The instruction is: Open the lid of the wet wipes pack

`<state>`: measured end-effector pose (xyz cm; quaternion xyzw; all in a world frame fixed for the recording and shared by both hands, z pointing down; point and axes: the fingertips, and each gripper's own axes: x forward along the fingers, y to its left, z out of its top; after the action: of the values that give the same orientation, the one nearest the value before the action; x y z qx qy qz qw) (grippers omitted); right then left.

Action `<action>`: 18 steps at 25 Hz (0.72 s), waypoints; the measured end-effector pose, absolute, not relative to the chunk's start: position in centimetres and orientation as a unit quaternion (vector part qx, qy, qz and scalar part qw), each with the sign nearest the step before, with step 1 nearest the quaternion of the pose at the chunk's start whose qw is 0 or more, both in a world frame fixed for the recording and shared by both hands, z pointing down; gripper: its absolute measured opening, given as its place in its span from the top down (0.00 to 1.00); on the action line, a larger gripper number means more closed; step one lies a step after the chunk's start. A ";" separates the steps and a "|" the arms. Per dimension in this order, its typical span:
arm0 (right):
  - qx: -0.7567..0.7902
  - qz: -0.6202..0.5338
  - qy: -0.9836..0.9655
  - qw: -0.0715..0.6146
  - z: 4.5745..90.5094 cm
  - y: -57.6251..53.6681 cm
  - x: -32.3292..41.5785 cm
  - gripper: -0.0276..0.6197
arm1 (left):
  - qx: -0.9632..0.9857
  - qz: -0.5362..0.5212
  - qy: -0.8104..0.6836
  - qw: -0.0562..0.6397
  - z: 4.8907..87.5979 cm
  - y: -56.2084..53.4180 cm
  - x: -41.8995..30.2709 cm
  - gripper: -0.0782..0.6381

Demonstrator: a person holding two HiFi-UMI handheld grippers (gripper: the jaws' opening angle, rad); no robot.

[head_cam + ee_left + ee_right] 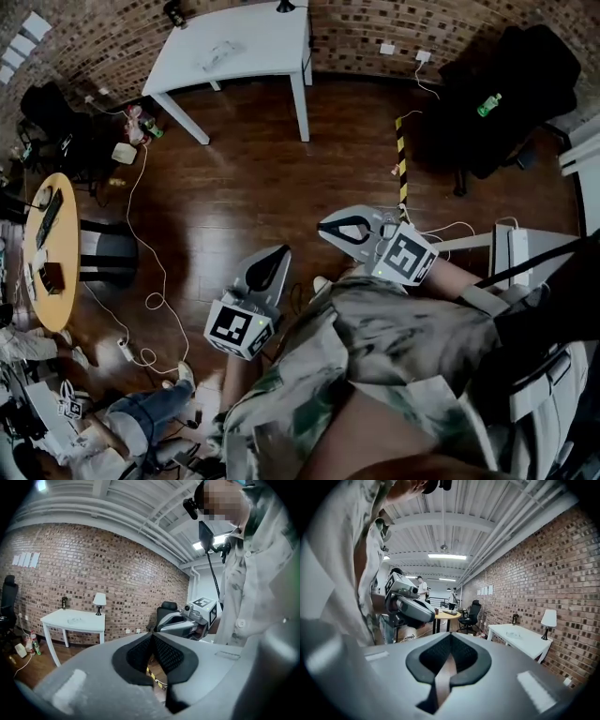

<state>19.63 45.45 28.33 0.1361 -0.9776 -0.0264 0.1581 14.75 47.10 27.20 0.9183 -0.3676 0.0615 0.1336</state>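
Well apart from the white table (258, 33), the left gripper (272, 265) and right gripper (345, 228) are hanging with jaws pressed together on nothing, while a pale flat thing, probably the wet wipes pack (220, 54), is lying untouched on that table, so everything is waiting to be done.

**A:** Head view's pretty dim, right? The wood floor (253, 169) only catches a soft sheen, and the white table (267, 42) is the brightest thing in it. Corners go black.

**B:** Yep, heavy fisheye too. The brick wall (450, 23) bends along the top. Gripper views are brighter: a ceiling light (218, 540) blows out in the left one, and a strip light (445, 556) glows in the right. The left gripper (152, 633) and right gripper (451, 633) look soft, too close to the lens.
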 end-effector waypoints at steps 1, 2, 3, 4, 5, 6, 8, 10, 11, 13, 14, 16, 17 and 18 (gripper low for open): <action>0.136 -0.024 -0.978 0.158 28.3 45.7 19.6 0.95 | 0.918 0.060 -0.367 0.136 27.2 47.3 14.8 0.89; 0.135 -0.022 -0.978 0.157 28.2 45.9 19.5 0.95 | 0.918 0.059 -0.366 0.138 27.3 47.4 14.8 0.89; 0.135 -0.023 -0.978 0.155 28.3 46.0 19.5 0.95 | 0.919 0.058 -0.365 0.140 27.3 47.5 14.8 0.89; 0.134 -0.026 -0.979 0.154 28.4 46.2 19.5 0.95 | 0.920 0.060 -0.362 0.140 27.3 47.5 14.9 0.89; 0.133 -0.029 -0.979 0.153 28.6 46.3 19.5 0.95 | 0.920 0.062 -0.360 0.141 27.3 47.5 15.0 0.89; 0.132 -0.028 -0.979 0.154 28.7 46.4 19.5 0.95 | 0.920 0.063 -0.360 0.142 27.3 47.5 15.0 0.89; 0.133 -0.023 -0.978 0.159 28.5 46.5 19.4 0.95 | 0.919 0.060 -0.361 0.146 27.5 47.4 15.0 0.89; 0.131 -0.029 -0.978 0.157 28.4 46.4 19.4 0.95 | 0.921 0.056 -0.358 0.145 28.0 47.4 15.2 0.89; 0.131 -0.033 -0.979 0.155 28.4 46.3 19.5 0.95 | 0.921 0.055 -0.356 0.144 28.1 47.3 15.3 0.89; 0.134 -0.033 -0.978 0.159 28.3 45.9 19.7 0.95 | 0.922 0.057 -0.355 0.144 28.1 46.9 15.5 0.89; 0.135 -0.032 -0.977 0.161 28.3 45.7 19.9 0.95 | 0.921 0.058 -0.356 0.145 28.0 46.7 15.6 0.89; 0.133 -0.033 -0.978 0.160 28.3 45.3 19.9 0.95 | 0.920 0.059 -0.359 0.144 27.7 46.2 15.7 0.89; 0.132 -0.036 -0.978 0.157 28.3 45.0 19.9 0.95 | 0.920 0.059 -0.361 0.143 27.5 45.9 15.7 0.89; 0.131 -0.039 -0.978 0.155 28.1 44.7 19.9 0.95 | 0.919 0.059 -0.362 0.142 27.4 45.6 15.7 0.89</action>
<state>19.86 44.74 28.13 0.1307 -0.9785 -0.0386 0.1548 15.66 45.61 27.40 0.9194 -0.3620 0.0586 0.1420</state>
